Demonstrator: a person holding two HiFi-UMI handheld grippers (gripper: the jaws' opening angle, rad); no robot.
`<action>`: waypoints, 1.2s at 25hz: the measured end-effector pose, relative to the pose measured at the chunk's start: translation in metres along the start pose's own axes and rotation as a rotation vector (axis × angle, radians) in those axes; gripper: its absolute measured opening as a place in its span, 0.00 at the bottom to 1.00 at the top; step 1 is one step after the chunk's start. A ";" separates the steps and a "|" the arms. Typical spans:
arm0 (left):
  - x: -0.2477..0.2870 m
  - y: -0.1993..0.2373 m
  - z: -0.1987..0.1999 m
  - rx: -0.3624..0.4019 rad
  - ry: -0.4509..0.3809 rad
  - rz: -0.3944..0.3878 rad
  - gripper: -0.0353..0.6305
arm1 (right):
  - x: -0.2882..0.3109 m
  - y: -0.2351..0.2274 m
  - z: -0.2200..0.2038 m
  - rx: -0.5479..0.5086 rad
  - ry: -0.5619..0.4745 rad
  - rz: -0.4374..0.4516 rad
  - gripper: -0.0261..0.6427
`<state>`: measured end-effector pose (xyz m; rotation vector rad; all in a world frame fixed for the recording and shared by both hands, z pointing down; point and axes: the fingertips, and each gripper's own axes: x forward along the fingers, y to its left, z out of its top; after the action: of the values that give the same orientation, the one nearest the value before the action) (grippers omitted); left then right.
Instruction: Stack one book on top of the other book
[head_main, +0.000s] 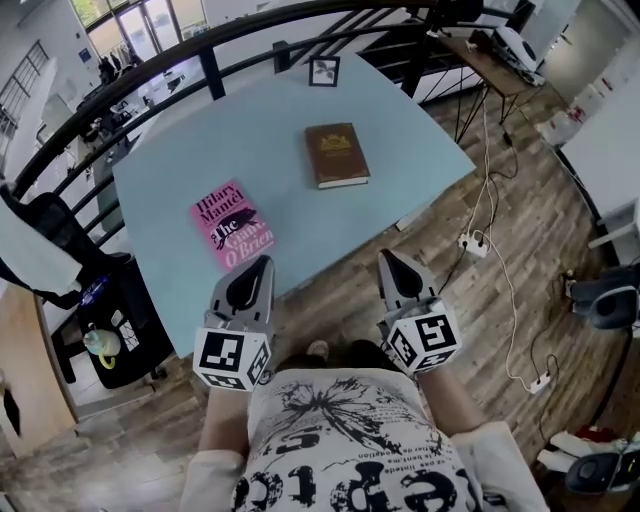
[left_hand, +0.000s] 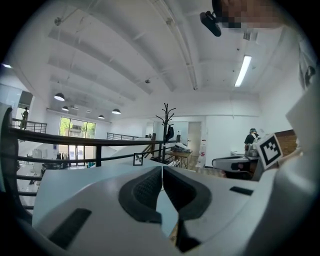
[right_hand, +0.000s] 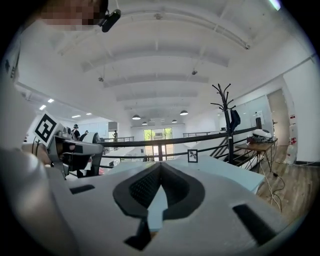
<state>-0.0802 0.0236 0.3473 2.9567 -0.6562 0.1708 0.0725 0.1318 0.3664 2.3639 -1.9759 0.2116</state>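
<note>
table (head_main: 170, 190): pale blue top. a black railing (head_main: 210, 68) runs along its far side.

pink book (head_main: 232, 224): paperback, flat, cover up, on the near left part of the table, close to the near edge and a little askew.

brown book (head_main: 336, 154): hardback, flat and closed, near the middle of the table, toward the far right. it lies well apart from the pink book, and neither rests on the other.

small framed picture (head_main: 324, 71): upright at the table's far edge, beyond the brown book.

left gripper (head_main: 262, 264): in the person's left hand, tip over the table's near edge, near the pink book's near corner. in the left gripper view (left_hand: 162, 170) the jaws are closed pad to pad, with nothing between them.

right gripper (head_main: 388, 258): in the person's right hand, just short of the table's near edge, over the wooden floor (head_main: 500, 330). in the right gripper view (right_hand: 160, 167) the jaws are closed and empty.

power strip (head_main: 470, 243): white, with a white cable, on the floor to the right of the table.

side desk (head_main: 490, 60): wooden, past the table's far right corner.
</note>
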 end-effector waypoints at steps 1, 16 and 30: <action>0.008 0.004 -0.002 -0.002 0.007 0.003 0.07 | 0.008 -0.004 -0.002 -0.003 0.007 0.001 0.03; 0.184 0.063 -0.002 -0.039 0.041 0.157 0.07 | 0.192 -0.133 -0.004 -0.001 0.087 0.141 0.03; 0.336 0.081 -0.002 -0.080 0.064 0.309 0.07 | 0.327 -0.245 -0.032 0.000 0.262 0.327 0.03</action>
<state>0.1872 -0.1883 0.4002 2.7450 -1.0801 0.2565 0.3678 -0.1387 0.4548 1.8810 -2.2082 0.5053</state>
